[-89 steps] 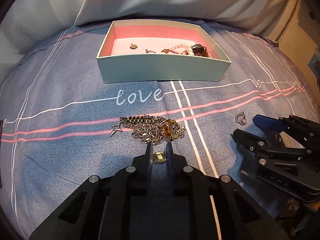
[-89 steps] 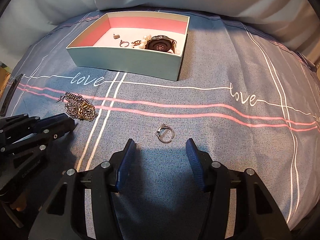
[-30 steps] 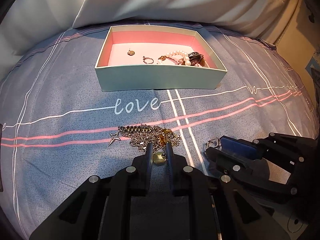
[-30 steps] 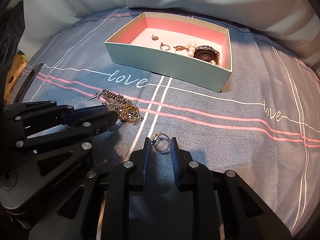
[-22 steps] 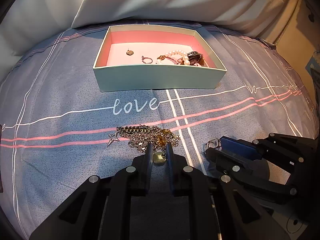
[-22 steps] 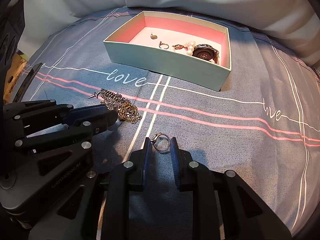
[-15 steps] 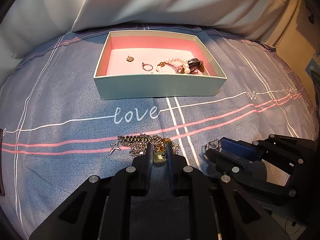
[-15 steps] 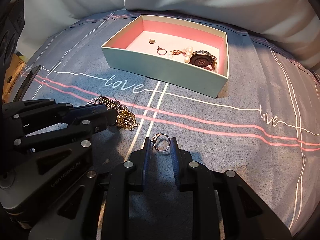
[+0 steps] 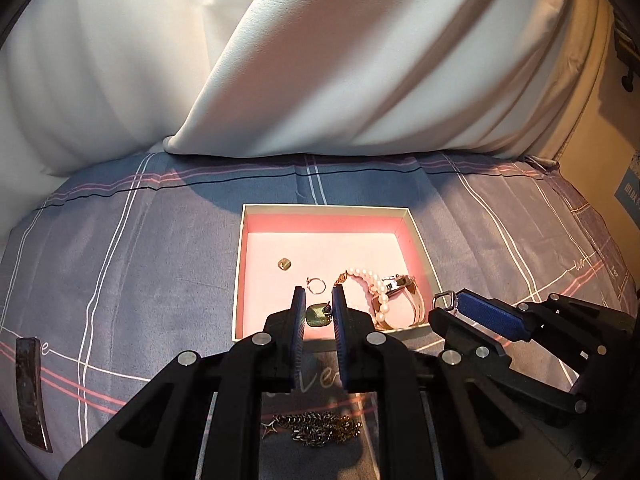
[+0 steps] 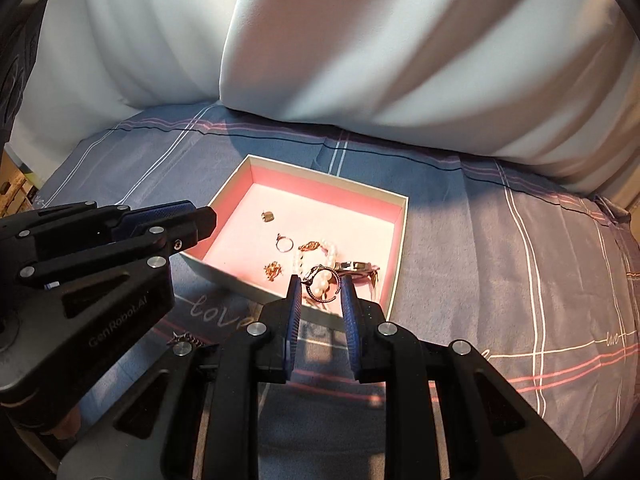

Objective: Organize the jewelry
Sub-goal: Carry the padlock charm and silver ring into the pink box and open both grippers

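Note:
A pale green box (image 9: 420,240) with a pink lining sits on the bedspread and holds a small gold charm (image 9: 284,264), a thin ring (image 9: 315,285), a pearl bracelet (image 9: 370,280) and a watch (image 9: 400,283). My left gripper (image 9: 317,310) is shut on a gold square pendant (image 9: 317,315), held above the box's near edge. My right gripper (image 10: 320,285) is shut on a silver ring (image 10: 325,279), held above the box's near right part; it also shows in the left wrist view (image 9: 444,300). A tangled chain with a star (image 9: 316,432) lies below the left gripper.
White pillows (image 9: 320,60) lie behind the box (image 10: 400,232). The grey-blue bedspread (image 10: 520,260) with pink and white lines spreads around it. A dark flat strip (image 9: 30,392) lies at the far left. The left gripper's body (image 10: 100,248) fills the right wrist view's left side.
Both grippers have risen and moved forward to above the box, each still holding its piece. The chain now lies below and behind the left fingertips.

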